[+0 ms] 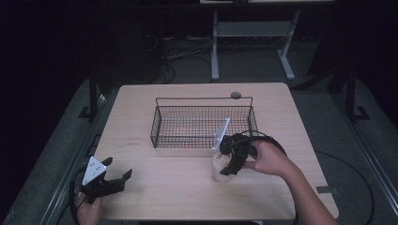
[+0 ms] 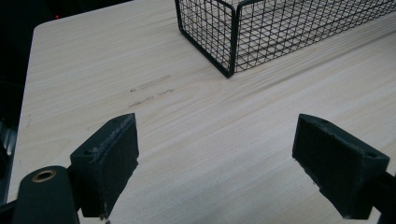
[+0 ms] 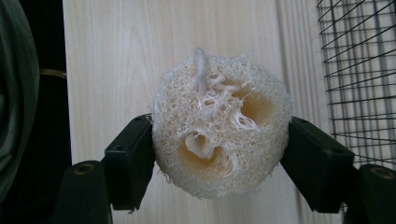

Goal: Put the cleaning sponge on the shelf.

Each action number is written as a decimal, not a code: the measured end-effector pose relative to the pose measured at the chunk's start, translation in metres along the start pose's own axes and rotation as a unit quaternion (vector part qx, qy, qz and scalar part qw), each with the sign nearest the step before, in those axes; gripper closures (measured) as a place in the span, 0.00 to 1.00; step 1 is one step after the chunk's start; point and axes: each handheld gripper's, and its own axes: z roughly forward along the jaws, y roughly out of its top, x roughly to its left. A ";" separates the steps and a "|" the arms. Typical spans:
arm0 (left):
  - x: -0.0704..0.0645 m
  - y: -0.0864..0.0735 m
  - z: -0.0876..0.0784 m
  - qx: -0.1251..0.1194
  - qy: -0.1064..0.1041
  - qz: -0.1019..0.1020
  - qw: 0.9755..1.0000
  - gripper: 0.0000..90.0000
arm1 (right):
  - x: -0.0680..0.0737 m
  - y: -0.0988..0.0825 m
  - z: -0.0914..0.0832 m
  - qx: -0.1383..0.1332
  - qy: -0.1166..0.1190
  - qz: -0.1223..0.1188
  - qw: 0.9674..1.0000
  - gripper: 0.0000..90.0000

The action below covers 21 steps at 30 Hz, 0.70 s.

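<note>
A pale round loofah sponge [image 3: 219, 128] with a short string loop sits between the jaws of my right gripper [image 3: 219, 158], which is shut on it just above the wooden table [image 3: 140, 46]. In the high view the right gripper [image 1: 225, 164] holds the loofah [image 1: 218, 165] in front of a black wire basket [image 1: 202, 123]. My left gripper [image 1: 117, 174] rests near the table's front left corner, open. In the left gripper view its pads [image 2: 109, 158] stand wide apart over bare wood, with the basket's corner [image 2: 229, 42] beyond.
The wire basket stands at the table's middle back, with a small round grey disc [image 1: 235, 95] by its far rim. A desk frame [image 1: 253, 33] and cables [image 1: 187, 51] lie on the dark floor beyond the table [image 1: 141, 117].
</note>
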 end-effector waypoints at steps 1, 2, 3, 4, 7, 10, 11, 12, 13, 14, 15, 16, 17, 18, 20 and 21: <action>0.000 0.000 0.000 0.000 0.000 0.000 1.000 0.15 | -0.001 0.001 -0.001 -0.002 0.000 -0.001 1.000 0.32; 0.000 0.000 0.000 0.000 0.000 0.000 1.000 0.15 | -0.001 0.003 -0.003 -0.002 0.001 -0.002 1.000 0.32; 0.000 0.000 0.000 0.000 0.000 0.000 1.000 0.15 | -0.001 0.003 -0.003 -0.002 0.001 -0.002 1.000 0.32; 0.000 0.000 0.000 0.000 -0.001 0.000 1.000 0.15 | -0.002 0.004 -0.005 -0.007 0.002 -0.002 1.000 0.32; 0.000 0.000 0.000 0.000 -0.001 0.000 1.000 0.15 | -0.005 0.010 -0.010 -0.006 0.001 -0.006 1.000 0.32; 0.000 0.000 0.000 -0.001 0.000 0.000 1.000 0.15 | -0.007 0.012 -0.013 -0.011 0.005 -0.008 1.000 0.32; 0.000 0.000 0.000 -0.001 0.000 -0.001 1.000 0.15 | -0.008 0.015 -0.014 -0.011 0.004 -0.009 1.000 0.32; 0.000 0.000 0.000 -0.001 0.000 -0.001 1.000 0.15 | -0.008 0.015 -0.014 -0.011 0.004 -0.009 1.000 0.32; 0.000 0.000 0.000 0.000 0.000 -0.001 1.000 0.15 | -0.010 0.017 -0.016 -0.010 0.004 -0.010 1.000 0.32; 0.000 0.000 0.000 0.000 0.000 -0.001 1.000 0.15 | -0.010 0.018 -0.016 -0.011 0.006 -0.011 1.000 0.32; 0.000 0.000 0.000 -0.001 0.000 -0.001 1.000 0.15 | -0.011 0.019 -0.017 -0.011 0.005 -0.011 1.000 0.32; 0.000 0.000 0.000 -0.001 0.000 -0.001 1.000 0.15 | -0.011 0.020 -0.017 -0.010 0.005 -0.012 1.000 0.32; 0.000 0.000 0.000 -0.001 0.000 -0.001 1.000 0.15 | -0.012 0.021 -0.018 -0.014 0.007 -0.011 1.000 0.32; 0.000 0.000 0.000 -0.001 -0.001 0.000 1.000 0.15 | -0.013 0.021 -0.019 -0.015 0.010 -0.012 1.000 0.32; 0.000 0.000 0.000 0.000 -0.001 0.000 1.000 0.15 | -0.014 0.022 -0.019 -0.013 0.008 -0.011 1.000 0.32; 0.000 0.000 0.000 0.000 -0.001 0.001 1.000 0.15 | -0.015 0.023 -0.020 -0.013 0.008 -0.011 1.000 0.32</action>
